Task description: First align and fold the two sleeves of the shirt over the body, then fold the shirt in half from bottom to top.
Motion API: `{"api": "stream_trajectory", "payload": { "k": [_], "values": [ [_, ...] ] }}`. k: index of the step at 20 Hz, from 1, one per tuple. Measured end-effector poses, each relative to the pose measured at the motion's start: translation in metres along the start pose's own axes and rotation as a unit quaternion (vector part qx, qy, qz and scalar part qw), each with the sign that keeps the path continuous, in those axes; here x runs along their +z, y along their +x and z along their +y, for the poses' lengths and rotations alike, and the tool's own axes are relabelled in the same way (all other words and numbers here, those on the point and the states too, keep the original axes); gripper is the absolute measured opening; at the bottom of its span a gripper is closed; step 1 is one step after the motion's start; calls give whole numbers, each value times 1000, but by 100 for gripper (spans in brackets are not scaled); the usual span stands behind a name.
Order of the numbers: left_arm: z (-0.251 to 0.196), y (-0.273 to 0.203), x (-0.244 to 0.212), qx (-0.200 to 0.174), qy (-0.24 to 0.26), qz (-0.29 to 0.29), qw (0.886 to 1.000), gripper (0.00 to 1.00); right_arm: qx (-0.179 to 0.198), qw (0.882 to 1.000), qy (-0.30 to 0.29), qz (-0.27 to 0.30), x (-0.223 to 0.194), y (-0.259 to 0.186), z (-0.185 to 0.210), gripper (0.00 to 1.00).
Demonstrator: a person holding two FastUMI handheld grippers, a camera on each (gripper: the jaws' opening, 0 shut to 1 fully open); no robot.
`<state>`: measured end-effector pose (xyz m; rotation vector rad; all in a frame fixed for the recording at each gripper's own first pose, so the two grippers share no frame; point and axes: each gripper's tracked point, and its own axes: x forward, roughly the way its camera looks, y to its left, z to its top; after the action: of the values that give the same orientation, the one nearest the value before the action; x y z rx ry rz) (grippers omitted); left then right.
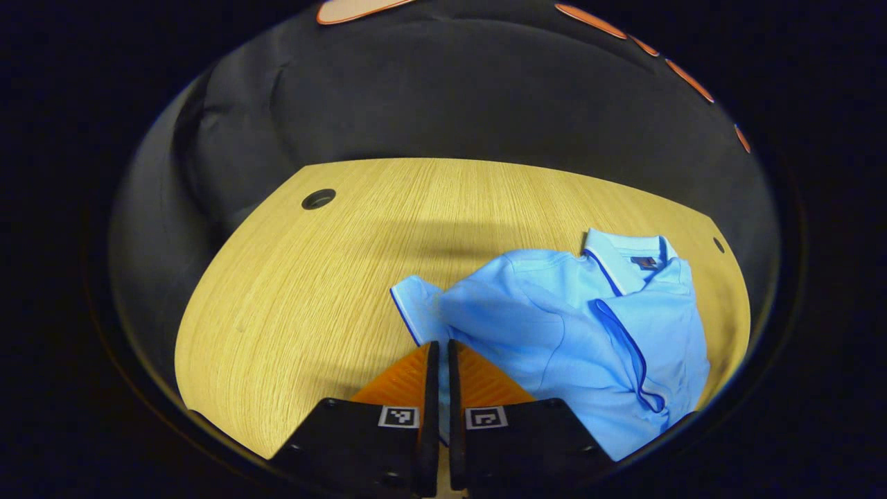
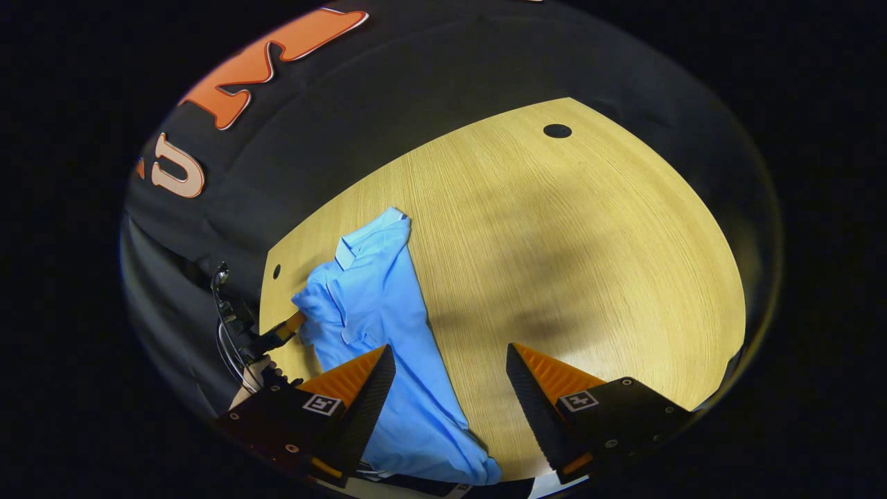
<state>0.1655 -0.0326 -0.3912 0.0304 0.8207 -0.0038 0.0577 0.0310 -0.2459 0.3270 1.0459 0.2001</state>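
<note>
Your left claw [image 1: 441,346] is pinching the shirt [image 1: 575,326] at the sleeve [image 1: 416,305], likely to fold it over the body. Right claw [image 2: 450,360] is hanging wide open above the hem. Shirt is lying rumpled on the tabletop [image 2: 589,263].

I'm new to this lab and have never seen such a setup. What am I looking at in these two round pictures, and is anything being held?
There is no robot arm here: a person holds a two-finger hand-held gripper in each hand, and a fisheye camera rides on each one, looking forward along its fingers.

The left gripper view shows the left gripper at the bottom, its fingers almost together, pinching an edge of the shirt. The shirt is a light blue polo, lying crumpled on the wooden table.

The right gripper view shows the right gripper wide open and holding nothing, hovering beside the shirt. Farther off, at the shirt's left edge, you can see the left gripper with the hand holding it.
</note>
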Motion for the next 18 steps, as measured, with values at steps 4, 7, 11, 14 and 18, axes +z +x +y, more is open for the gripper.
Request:
{"api": "stream_trajectory", "payload": {
  "k": [4,7,11,14,18],
  "values": [
    [-19,-19,3,-14,36,17,999,4,5,1000,4,-3,-6,-6,-3,98],
    [-42,-47,23,-42,38,-8,998,2,5,1000,2,-10,-8,-12,-8,98],
    [-76,-80,51,-79,32,-28,996,4,5,1000,2,-17,-12,-19,-19,98],
    [-109,-105,65,-113,21,-31,993,4,9,1000,8,-17,-17,-25,-25,99],
    [-161,-120,66,-152,27,-18,988,4,14,1000,16,-20,-22,-33,-34,98]
  ]
}}
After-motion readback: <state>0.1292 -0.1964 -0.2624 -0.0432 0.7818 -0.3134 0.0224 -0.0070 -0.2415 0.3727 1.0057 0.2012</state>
